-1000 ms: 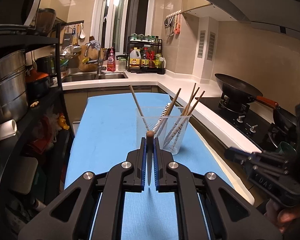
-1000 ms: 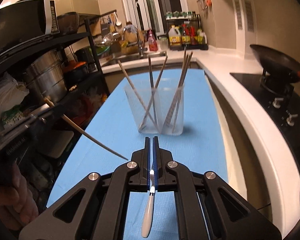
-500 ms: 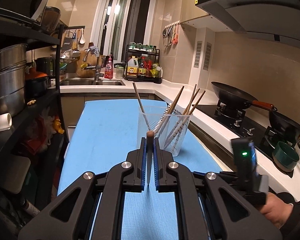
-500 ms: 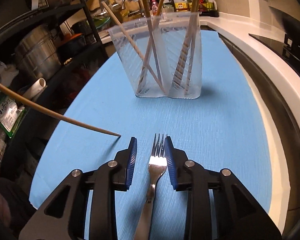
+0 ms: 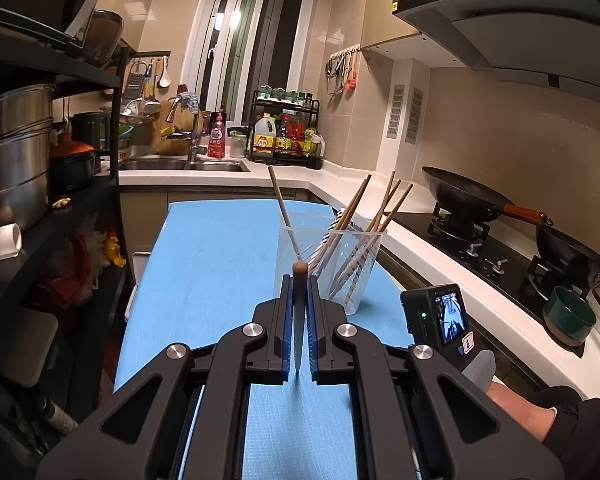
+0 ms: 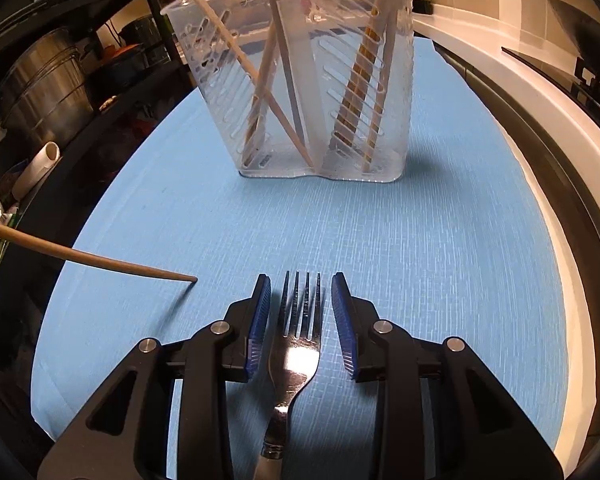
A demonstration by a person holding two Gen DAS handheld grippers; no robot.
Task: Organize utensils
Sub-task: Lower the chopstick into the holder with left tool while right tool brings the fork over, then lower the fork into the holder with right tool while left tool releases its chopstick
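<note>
The fork (image 6: 296,344) lies flat on the blue mat (image 6: 440,280), tines toward the holder (image 6: 300,80), between the spread fingers of the right gripper (image 6: 301,312), which straddles it without touching, likely lined up to grasp it. The left gripper (image 5: 300,308) is clamped on a chopstick (image 5: 299,312), held clear, probably bound for the holder.

A utensil holder (image 6: 316,80) stands on the worktop (image 6: 440,248) with chopsticks (image 6: 376,60) leaning in its compartments. Before it a fork (image 6: 296,360) lies between the right tongs (image 6: 301,312), seemingly untouched. A single chopstick (image 6: 80,258) reaches in from the left.
</note>
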